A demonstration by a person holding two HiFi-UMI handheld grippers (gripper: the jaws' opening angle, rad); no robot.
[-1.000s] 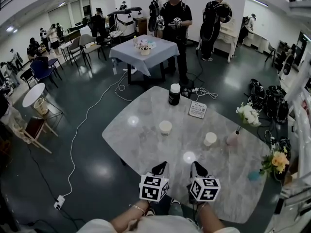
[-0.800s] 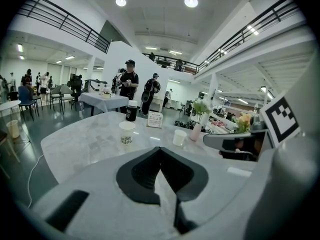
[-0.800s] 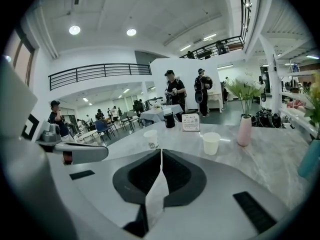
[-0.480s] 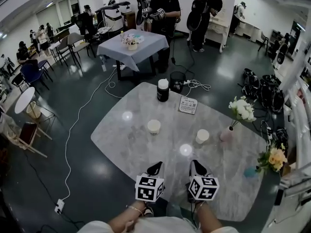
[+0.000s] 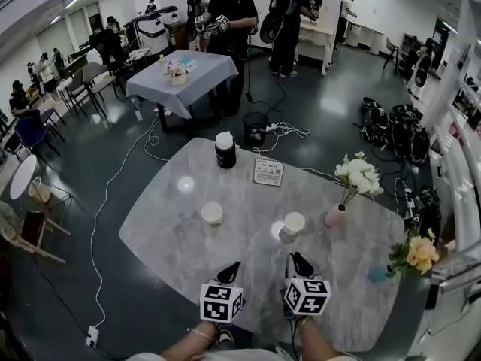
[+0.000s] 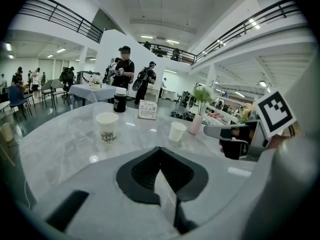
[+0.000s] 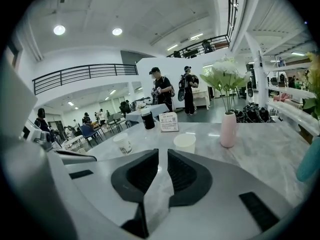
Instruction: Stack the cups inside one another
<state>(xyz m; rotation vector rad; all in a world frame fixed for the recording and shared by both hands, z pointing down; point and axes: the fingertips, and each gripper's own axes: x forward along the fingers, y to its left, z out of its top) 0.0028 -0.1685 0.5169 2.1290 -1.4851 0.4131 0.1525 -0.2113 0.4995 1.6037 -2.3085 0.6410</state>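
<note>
The left gripper [image 6: 159,152] has its jaws closed tip to tip with nothing between them. The right gripper [image 7: 162,155] is pinched narrow too, with only a hairline slit between its pads and nothing held. Both hang side by side over the near edge of the marble table [image 5: 161,228], apart from each other, and neither touches a cup.

The two paper cups stand upright and separate on the tabletop, not yet nested. The printed cup [image 5: 212,213] is ahead of the left gripper and the plain cup [image 5: 294,222] ahead of the right gripper, with a wide stretch of bare stone between them. Bare tabletop also lies between each gripper and the cup in front of it.

Just right of the plain cup stands a pink vase [image 5: 334,216] of white flowers [image 5: 358,176], near it but not touching. Toward the far edge sit a black jar with a white lid [image 5: 225,150] and a small printed card [image 5: 268,172], well clear of both cups. By the table's right edge are yellow flowers [image 5: 418,252] and a teal object [image 5: 377,274].

The stone is pale grey, veined and glossy, catching spots of ceiling light. Around it is the dark polished floor of a large hall. A cloth-covered table [image 5: 180,77] stands beyond, with people [image 5: 229,17] by it, and dark bags [image 5: 391,126] lie on the floor at right
</note>
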